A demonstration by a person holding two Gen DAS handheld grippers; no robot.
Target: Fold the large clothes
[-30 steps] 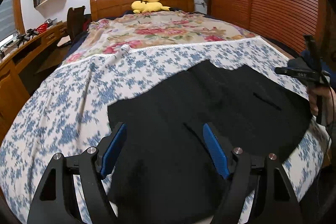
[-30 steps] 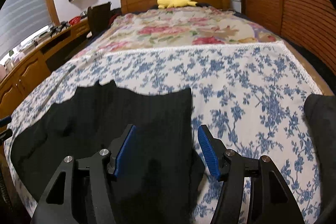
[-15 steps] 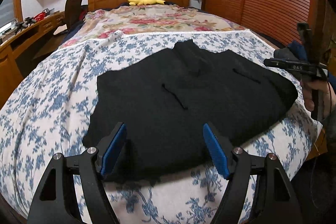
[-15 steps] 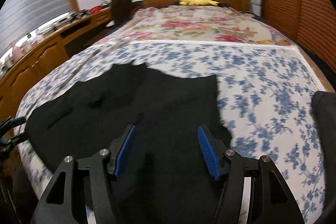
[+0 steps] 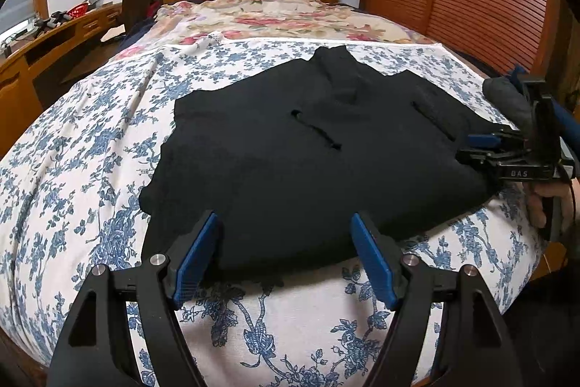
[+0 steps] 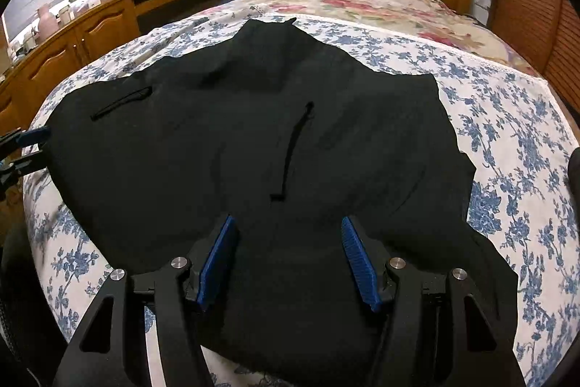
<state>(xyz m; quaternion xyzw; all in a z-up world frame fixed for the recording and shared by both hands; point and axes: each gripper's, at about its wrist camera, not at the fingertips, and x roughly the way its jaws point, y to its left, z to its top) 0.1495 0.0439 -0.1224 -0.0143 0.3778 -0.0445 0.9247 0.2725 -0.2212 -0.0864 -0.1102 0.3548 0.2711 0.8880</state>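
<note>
On the floral bedspread (image 5: 72,147), at centre: one black garment (image 5: 308,147), spread flat, two slit pockets showing. Two grippers, left gripper (image 5: 286,256) at 6 o'clock, right gripper (image 6: 288,258), both spread, pinching nothing.

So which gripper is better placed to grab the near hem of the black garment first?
Probably the right gripper: its open fingers already straddle the black garment near the hem. The left gripper, also open, sits at the cloth's edge, half over bedspread.
</note>
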